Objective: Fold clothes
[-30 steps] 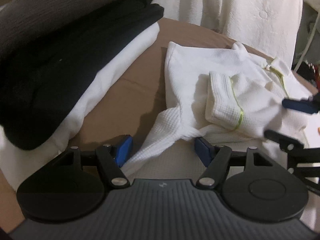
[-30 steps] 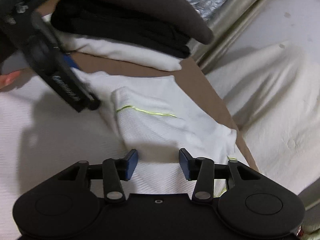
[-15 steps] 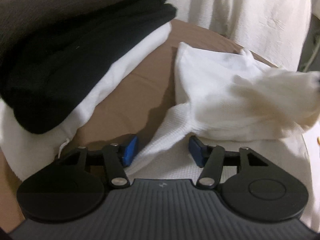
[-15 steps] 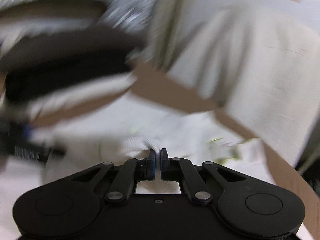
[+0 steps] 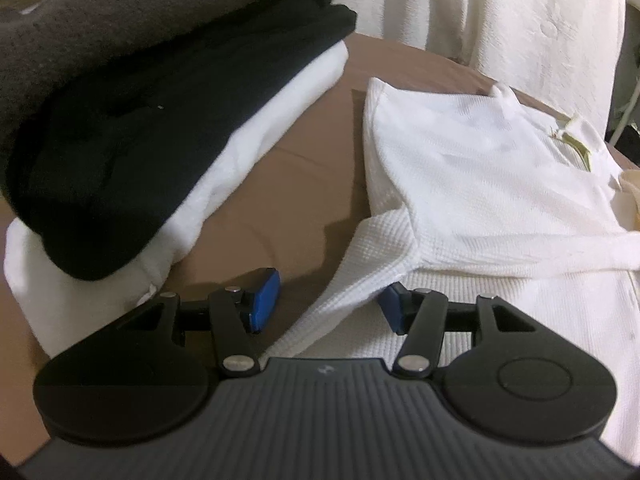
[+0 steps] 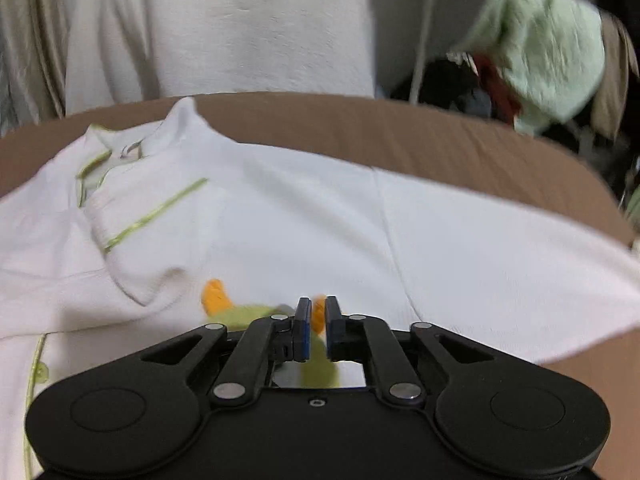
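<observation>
A white waffle-knit shirt with green trim lies on the brown surface. My left gripper stands open over its near edge. A fold of the cloth passes between the fingers beside the right pad, and the left pad is bare. In the right wrist view the shirt shows its collar, and a green-striped sleeve cuff lies across the chest. My right gripper hovers over an orange and green print. Its jaws are opening from a narrow gap with no cloth between them.
A stack of folded clothes sits at the left: grey on top, black below, white at the bottom. Pale draped cloth hangs behind the surface. A green cloth and dark clutter lie beyond the far right edge.
My right gripper shut on the folded sleeve, swung it across the shirt while rolling, and let go. The sleeve now lies stretched out. My left gripper narrowed a little and stayed put.
</observation>
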`<state>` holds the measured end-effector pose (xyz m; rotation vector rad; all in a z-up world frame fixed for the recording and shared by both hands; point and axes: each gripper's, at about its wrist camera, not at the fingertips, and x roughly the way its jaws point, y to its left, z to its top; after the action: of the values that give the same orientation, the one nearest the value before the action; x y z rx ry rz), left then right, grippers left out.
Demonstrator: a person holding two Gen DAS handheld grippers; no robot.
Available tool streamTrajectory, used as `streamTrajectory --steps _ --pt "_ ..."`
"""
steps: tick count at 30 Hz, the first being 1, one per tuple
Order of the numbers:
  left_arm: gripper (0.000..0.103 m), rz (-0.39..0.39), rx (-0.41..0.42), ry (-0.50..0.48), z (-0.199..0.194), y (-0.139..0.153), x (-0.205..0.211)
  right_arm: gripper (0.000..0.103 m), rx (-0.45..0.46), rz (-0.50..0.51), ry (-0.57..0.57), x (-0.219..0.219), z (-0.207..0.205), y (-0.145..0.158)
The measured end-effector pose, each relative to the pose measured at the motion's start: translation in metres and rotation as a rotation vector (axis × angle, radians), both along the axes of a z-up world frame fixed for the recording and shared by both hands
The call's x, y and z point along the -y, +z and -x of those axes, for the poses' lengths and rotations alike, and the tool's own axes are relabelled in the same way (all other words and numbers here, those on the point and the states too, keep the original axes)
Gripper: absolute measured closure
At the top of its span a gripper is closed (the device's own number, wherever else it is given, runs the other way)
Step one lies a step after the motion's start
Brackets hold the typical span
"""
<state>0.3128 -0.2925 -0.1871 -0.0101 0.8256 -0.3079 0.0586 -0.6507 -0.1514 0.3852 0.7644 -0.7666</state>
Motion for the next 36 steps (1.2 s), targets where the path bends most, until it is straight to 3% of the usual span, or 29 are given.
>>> streamTrajectory --steps 3,7,9,11,13,16,18,19,20,23,26,29,33,36 --pt "0.05 0.029 0.017 0.019 0.002 0.005 -0.003 0.088 0.05 -0.027 0.064 0.0 0.007 0.008" --pt "0.046 0.043 0.076 0.017 0.009 0.012 -0.001 0.054 0.049 0.019 0.242 -0.021 -0.01 0.025" --pt "0.045 0.055 0.081 0.007 0.01 0.012 0.002 0.048 0.058 0.048 0.335 -0.033 -0.026 0.032" --pt "0.045 0.046 0.072 0.013 0.008 0.008 0.005 0.024 0.05 0.083 0.412 -0.048 -0.044 0.034" --pt "0.045 0.011 0.071 0.025 0.006 0.004 0.006 0.012 0.02 0.148 0.446 -0.063 -0.064 0.029" --pt "0.046 0.03 0.058 0.036 0.001 0.001 0.0 0.013 -0.066 0.253 0.459 -0.068 -0.099 0.013" --pt "0.05 0.045 0.044 0.04 -0.003 -0.001 -0.004 0.022 -0.097 0.284 0.441 -0.065 -0.115 0.009" --pt "0.055 0.052 0.037 0.041 -0.004 -0.002 -0.006 0.051 -0.095 0.291 0.424 -0.061 -0.119 0.011" --pt "0.058 0.037 0.036 0.05 -0.004 -0.001 -0.007 0.092 -0.082 0.29 0.405 -0.056 -0.119 0.015" --pt "0.057 0.04 0.022 0.076 -0.005 0.001 -0.016 0.09 0.031 0.356 0.283 -0.051 -0.09 0.04" --pt "0.057 0.074 -0.005 0.087 -0.01 0.0 -0.02 0.09 0.033 0.355 0.186 -0.05 -0.049 0.049" --pt "0.055 0.041 0.002 0.08 -0.007 0.002 -0.015 0.089 0.009 0.274 0.12 -0.037 -0.005 0.043" --pt "0.052 0.0 -0.01 0.073 -0.005 0.004 -0.013 0.086 0.025 0.095 0.101 -0.014 0.026 0.023" --pt "0.047 -0.006 -0.04 0.059 -0.008 0.005 -0.017 0.064 0.014 0.011 0.061 -0.012 0.038 0.01"
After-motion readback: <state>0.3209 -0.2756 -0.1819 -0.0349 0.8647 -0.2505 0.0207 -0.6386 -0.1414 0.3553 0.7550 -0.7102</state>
